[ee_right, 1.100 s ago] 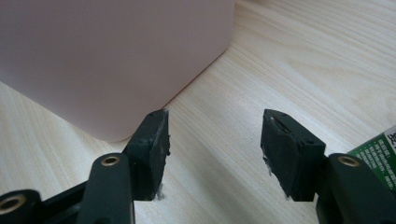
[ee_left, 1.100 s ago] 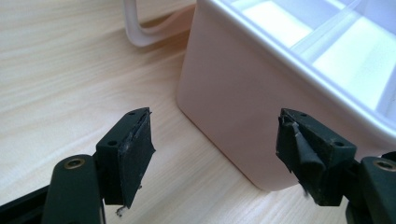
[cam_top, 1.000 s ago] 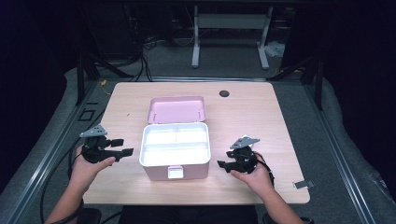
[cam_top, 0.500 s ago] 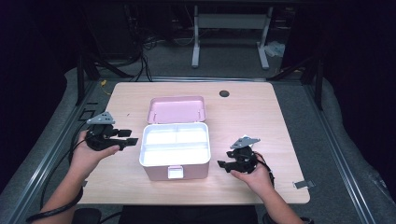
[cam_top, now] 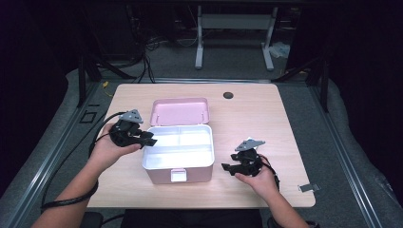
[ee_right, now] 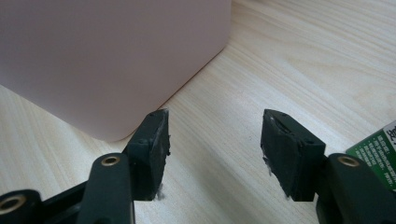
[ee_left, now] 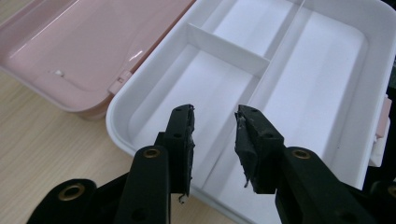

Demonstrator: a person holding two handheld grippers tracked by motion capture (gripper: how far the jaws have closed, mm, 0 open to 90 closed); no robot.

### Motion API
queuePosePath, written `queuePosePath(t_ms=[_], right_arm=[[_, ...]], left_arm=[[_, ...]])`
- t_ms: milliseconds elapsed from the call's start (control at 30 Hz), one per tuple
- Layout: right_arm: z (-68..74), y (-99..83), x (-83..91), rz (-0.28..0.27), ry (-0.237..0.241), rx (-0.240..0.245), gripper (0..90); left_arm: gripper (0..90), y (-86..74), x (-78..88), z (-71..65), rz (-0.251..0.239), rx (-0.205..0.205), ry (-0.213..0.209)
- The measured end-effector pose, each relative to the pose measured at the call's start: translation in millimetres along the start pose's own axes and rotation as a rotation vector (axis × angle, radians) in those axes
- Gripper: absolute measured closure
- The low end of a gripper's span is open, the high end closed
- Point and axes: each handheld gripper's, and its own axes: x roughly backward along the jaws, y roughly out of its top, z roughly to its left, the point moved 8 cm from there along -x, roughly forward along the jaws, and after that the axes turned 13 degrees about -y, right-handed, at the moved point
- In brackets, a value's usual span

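Since a second ago the left tool point(cam_top: 148, 140) has come up from the table's left edge to the left rim of the white-and-pink rectangular plastic box point(cam_top: 178, 164), its jaws just closing to a narrower gap with nothing between them. That box, at the table's point(cam_top: 266, 118) near middle with its pink lid point(cam_top: 179, 111) laid open behind, looks light, stiff and smooth; the lid's edge seems the best hold. Right tool point(cam_top: 229, 167) rests low, jaws apart, empty.

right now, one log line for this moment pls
box: open, compartments bare | lid: laid back | left gripper: over box's left rim, jaws just been closing, nothing between | right gripper: open by box corner, holding nothing
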Motion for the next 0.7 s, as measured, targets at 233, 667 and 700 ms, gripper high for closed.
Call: queuePosePath(t_ms=[233, 667, 700], right_arm=[[-0.2, -0.5, -0.2, 0.004, 0.005, -0.009, 41.9], [-1.4, -0.9, -0.5, 0.004, 0.002, -0.01, 41.9], [-1.1, -0.8, -0.5, 0.003, 0.003, -0.01, 42.0]], left_arm=[[70.1, 11.3, -9.4, -8.6, 0.045, -0.027, -0.031], [71.5, 21.3, -30.2, -13.4, 0.193, -0.089, -0.068], [71.4, 22.5, -31.3, -13.2, 0.207, -0.093, -0.066]])
